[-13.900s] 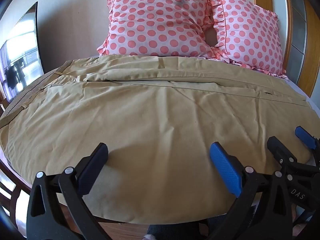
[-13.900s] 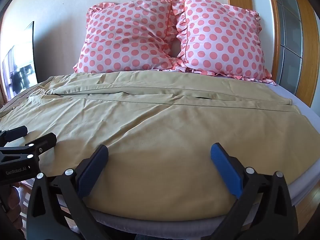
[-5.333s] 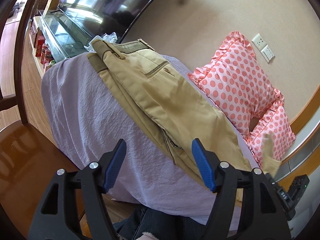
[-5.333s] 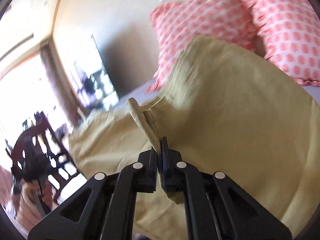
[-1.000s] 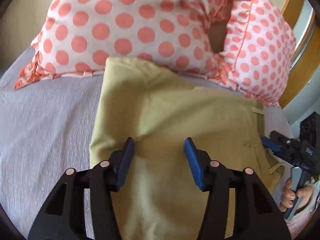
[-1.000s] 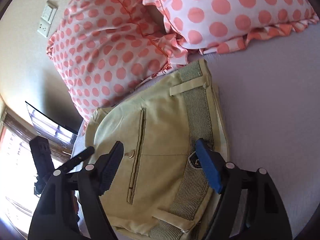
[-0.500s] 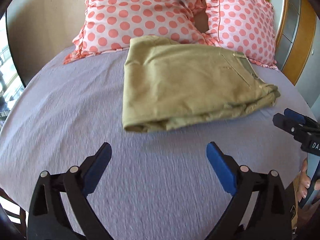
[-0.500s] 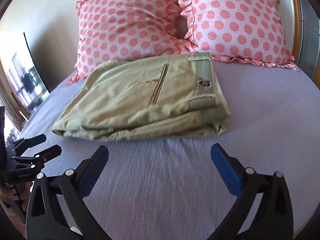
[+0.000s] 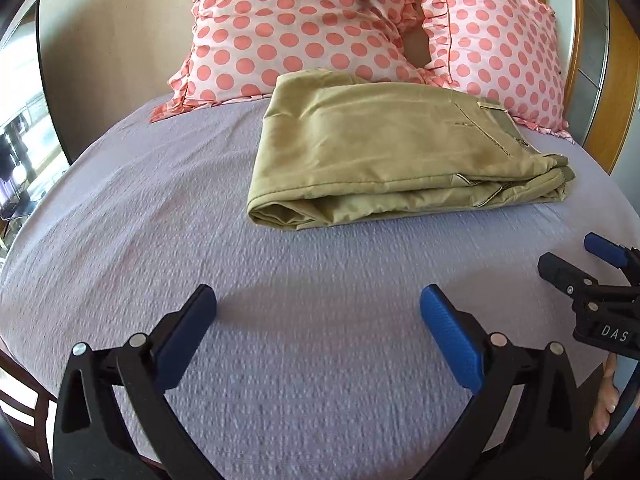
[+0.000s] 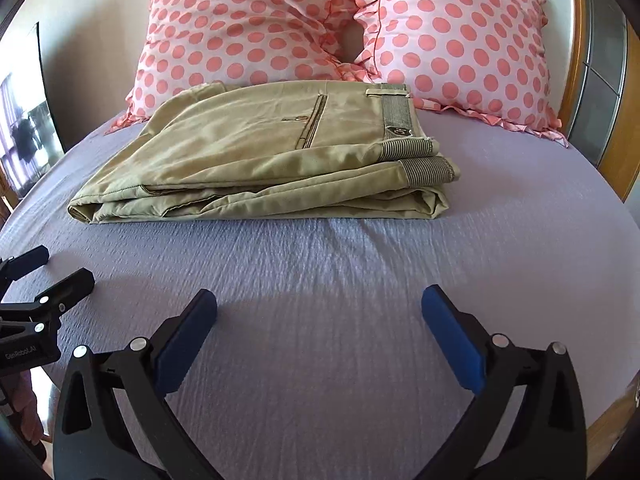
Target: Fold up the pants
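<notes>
A: Now, position of the pants (image 9: 384, 152)?

B: Khaki, folded into a flat rectangular bundle, lying on the lilac bedspread (image 9: 280, 340) toward the head of the bed. Far edge sits just at the two pink polka-dot pillows (image 10: 340, 28); whether it touches them, I cannot tell for sure.

A: Which way does it lie?

B: Long side across the bed. Right wrist view: striped waistband (image 10: 394, 120) at the right end, a welt pocket facing up, layered folds showing along the near edge. Left end is a rounded fold.

A: Left gripper (image 9: 318, 334)?

B: Spread wide, blue pads (image 9: 448, 334) well apart, nothing between them. It hangs over bare bedspread, well short of the bundle.

A: Right gripper (image 10: 320, 334)?

B: Same: fingers splayed, nothing held, bedspread under it, bundle well ahead. Each gripper shows at the edge of the other's view, the right one at the far right of the left wrist view, the left one at the far left of the right wrist view. Neither touches cloth.

A: Surroundings?

B: Beige wall behind the pillows, a dark television screen (image 9: 24, 112) at left, wooden framing (image 10: 630, 152) at right.
</notes>
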### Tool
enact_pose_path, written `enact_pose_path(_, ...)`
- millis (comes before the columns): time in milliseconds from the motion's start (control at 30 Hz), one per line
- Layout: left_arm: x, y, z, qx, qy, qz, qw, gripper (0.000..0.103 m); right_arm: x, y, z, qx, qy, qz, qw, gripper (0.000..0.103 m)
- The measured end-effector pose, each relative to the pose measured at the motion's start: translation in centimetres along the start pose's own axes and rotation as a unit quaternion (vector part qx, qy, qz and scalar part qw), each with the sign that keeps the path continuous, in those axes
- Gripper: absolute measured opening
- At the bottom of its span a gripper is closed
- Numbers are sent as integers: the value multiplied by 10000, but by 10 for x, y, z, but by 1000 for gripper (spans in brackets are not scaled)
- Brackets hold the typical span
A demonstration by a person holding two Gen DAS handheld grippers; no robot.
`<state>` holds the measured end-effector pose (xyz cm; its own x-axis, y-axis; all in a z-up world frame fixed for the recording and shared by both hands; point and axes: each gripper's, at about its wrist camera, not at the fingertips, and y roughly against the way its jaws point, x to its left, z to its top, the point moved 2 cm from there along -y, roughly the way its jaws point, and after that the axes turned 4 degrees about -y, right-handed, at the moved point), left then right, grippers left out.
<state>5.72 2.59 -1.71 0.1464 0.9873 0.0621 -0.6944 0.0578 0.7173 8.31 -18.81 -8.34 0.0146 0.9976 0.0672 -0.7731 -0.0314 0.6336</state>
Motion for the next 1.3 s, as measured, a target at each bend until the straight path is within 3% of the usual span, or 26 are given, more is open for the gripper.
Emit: enact_pose_path(1300, -1, 3, -2, -179, -14, 30, 9998, 101, 1, 1, -2, -155, -54, -56, 9999, 102)
